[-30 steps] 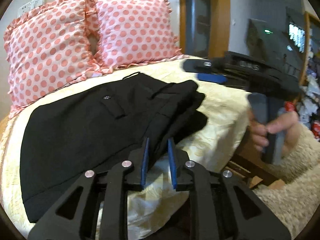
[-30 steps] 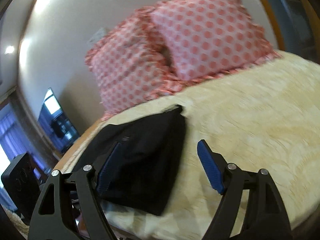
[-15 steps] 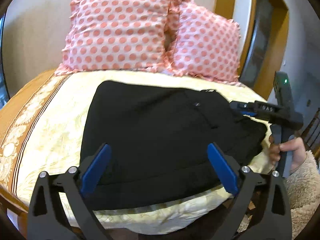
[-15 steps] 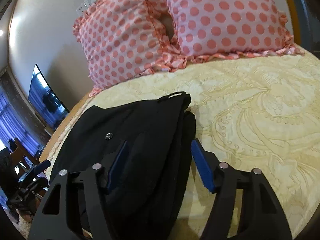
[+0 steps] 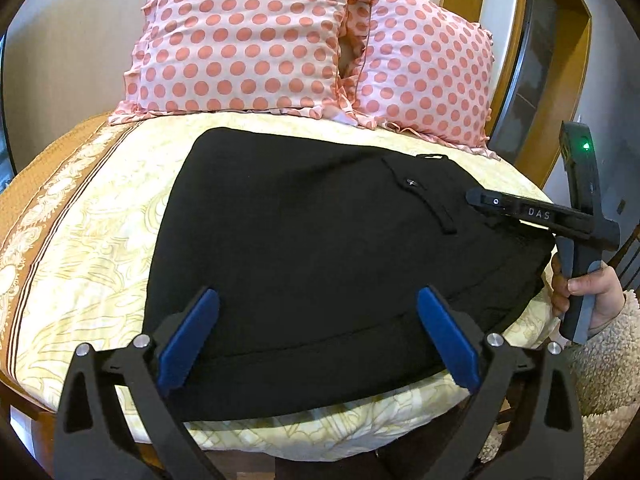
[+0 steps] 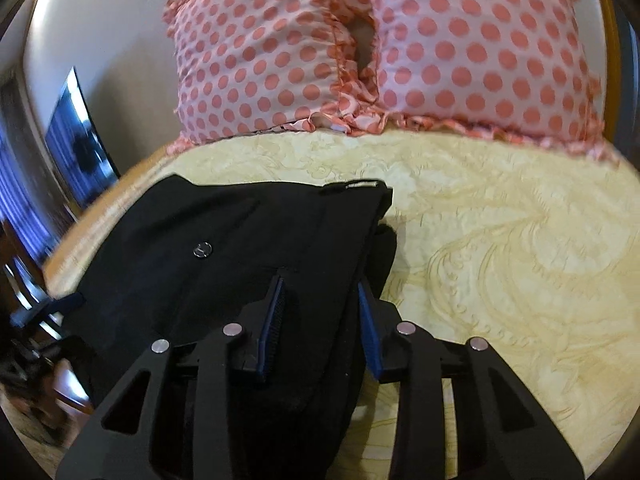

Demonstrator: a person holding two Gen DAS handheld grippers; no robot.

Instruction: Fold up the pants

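Note:
Black pants (image 5: 304,248) lie folded on the cream bedspread (image 5: 92,240), waistband and button toward the right. My left gripper (image 5: 318,332) is wide open and empty, hovering at the near edge of the pants. My right gripper (image 6: 320,316) has narrowed its blue pads around the right-hand edge of the pants (image 6: 224,248), with black cloth between them. In the left wrist view the right gripper (image 5: 496,206) reaches over the pants' right end, held by a hand.
Two pink polka-dot pillows (image 5: 248,40) stand against the wall at the head of the bed. A wooden door frame (image 5: 560,80) is at the right. A television (image 6: 76,152) stands at the left. The bed's front edge (image 5: 280,432) is just below the left gripper.
My left gripper opened wide and moved to face the pants squarely. My right gripper came down over the pants' right edge and its jaws narrowed onto the cloth.

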